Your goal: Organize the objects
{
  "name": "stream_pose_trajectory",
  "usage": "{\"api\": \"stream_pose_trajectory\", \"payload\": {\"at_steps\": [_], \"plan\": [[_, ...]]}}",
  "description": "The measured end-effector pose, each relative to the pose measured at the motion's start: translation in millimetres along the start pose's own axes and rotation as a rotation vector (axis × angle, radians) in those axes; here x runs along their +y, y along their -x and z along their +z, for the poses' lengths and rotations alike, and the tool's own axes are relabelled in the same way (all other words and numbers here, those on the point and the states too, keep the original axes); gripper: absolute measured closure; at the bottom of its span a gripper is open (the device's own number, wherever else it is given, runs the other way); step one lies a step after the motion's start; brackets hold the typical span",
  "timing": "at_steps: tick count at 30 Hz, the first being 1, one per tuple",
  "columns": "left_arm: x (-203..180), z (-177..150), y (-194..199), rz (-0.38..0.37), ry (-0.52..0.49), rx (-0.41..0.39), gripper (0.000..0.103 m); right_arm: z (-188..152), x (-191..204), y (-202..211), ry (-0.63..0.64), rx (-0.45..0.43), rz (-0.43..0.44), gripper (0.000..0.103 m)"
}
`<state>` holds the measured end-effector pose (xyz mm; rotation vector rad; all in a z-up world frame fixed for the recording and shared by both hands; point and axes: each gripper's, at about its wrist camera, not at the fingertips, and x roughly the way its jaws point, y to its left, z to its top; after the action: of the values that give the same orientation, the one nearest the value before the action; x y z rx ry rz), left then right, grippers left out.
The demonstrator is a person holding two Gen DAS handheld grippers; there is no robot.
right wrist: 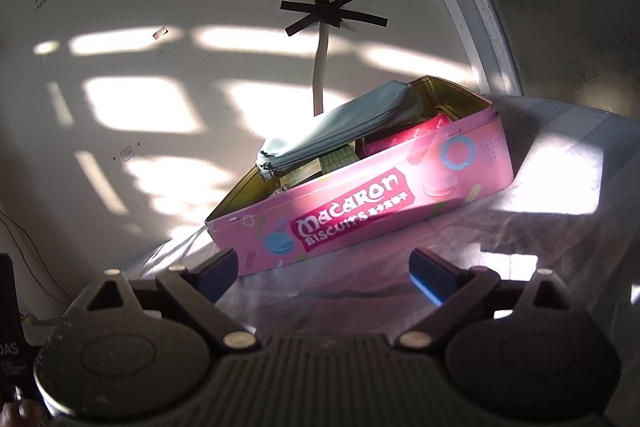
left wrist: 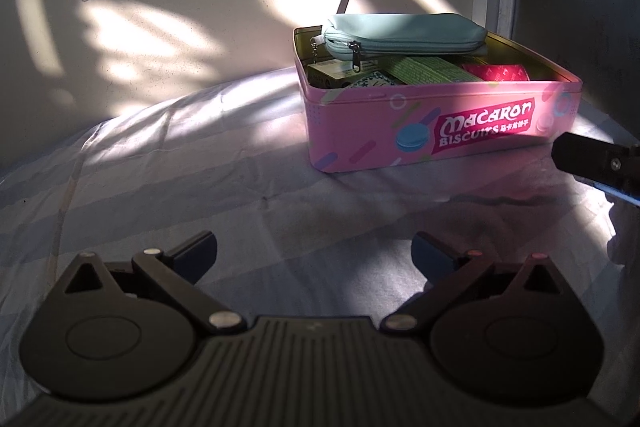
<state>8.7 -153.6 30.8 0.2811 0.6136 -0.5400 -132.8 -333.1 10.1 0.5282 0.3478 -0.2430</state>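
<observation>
My left gripper (left wrist: 314, 255) hovers with jaws apart and empty over the sheet (left wrist: 180, 187); my right gripper (right wrist: 322, 273) is likewise spread and empty, its left finger just at the near wall of the tin (right wrist: 360, 211). The tin sits far right in the left view, by the wall (left wrist: 160, 7), already packed: a pouch (left wrist: 404, 35) lies across the top, over a green box (left wrist: 428, 71) and a red pack (left wrist: 496, 71). No loose item shows on the sheet, so the sorting looks nearly done. Should the pouch need seating, approach from above and press it level, steadying the tin's rim.
</observation>
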Motion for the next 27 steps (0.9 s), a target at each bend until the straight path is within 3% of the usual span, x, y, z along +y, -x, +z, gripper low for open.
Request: {"api": "stream_pose_trajectory", "payload": {"at_steps": [13, 27], "plan": [[-2.8, 3.4, 2.3, 0.042, 0.005, -0.004, 0.000, -1.1, -11.1, -3.5, -0.031, 0.000, -0.017, 0.006], [-3.9, 14.4, 42.3, 0.059, 0.069, -0.226, 0.000, 4.6, -3.6, 22.3, 0.029, -0.173, -0.062, 0.006]]}}
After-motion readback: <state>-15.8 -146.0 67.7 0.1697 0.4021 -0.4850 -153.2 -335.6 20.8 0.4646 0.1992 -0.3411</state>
